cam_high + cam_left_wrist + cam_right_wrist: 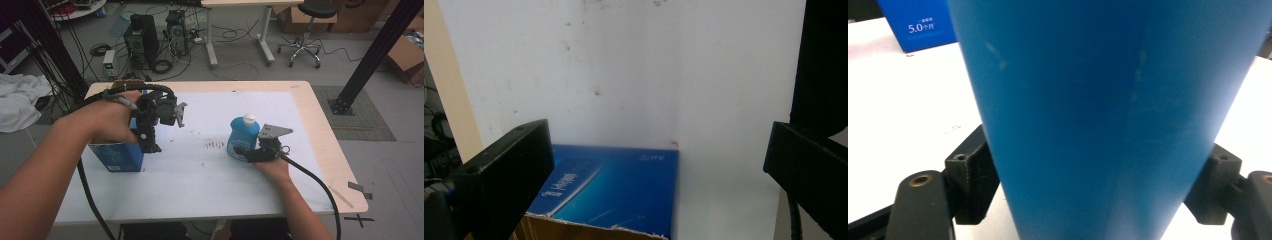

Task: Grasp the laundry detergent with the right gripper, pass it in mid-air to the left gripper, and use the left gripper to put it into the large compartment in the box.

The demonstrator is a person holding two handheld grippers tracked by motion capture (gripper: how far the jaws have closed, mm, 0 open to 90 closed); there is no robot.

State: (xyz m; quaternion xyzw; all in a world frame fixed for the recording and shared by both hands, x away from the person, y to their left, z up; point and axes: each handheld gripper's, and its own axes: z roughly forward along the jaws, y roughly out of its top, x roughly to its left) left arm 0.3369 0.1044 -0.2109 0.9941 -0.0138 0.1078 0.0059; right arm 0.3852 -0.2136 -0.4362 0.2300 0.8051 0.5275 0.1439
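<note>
Blue bottle (pixel 243 137): smooth, rigid, likely slippery; we clamp right gripper (pixel 248 153) fingers low on its body. Left gripper (pixel 150 145) fingers apart above blue box (pixel 117 157).

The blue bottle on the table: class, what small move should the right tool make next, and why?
Probably lift it slightly. The right tool has its jaws on both sides of the blue bottle, seemingly pressed against it, and the bottle stands on the white table surface. The left tool waits open above the blue box.
</note>
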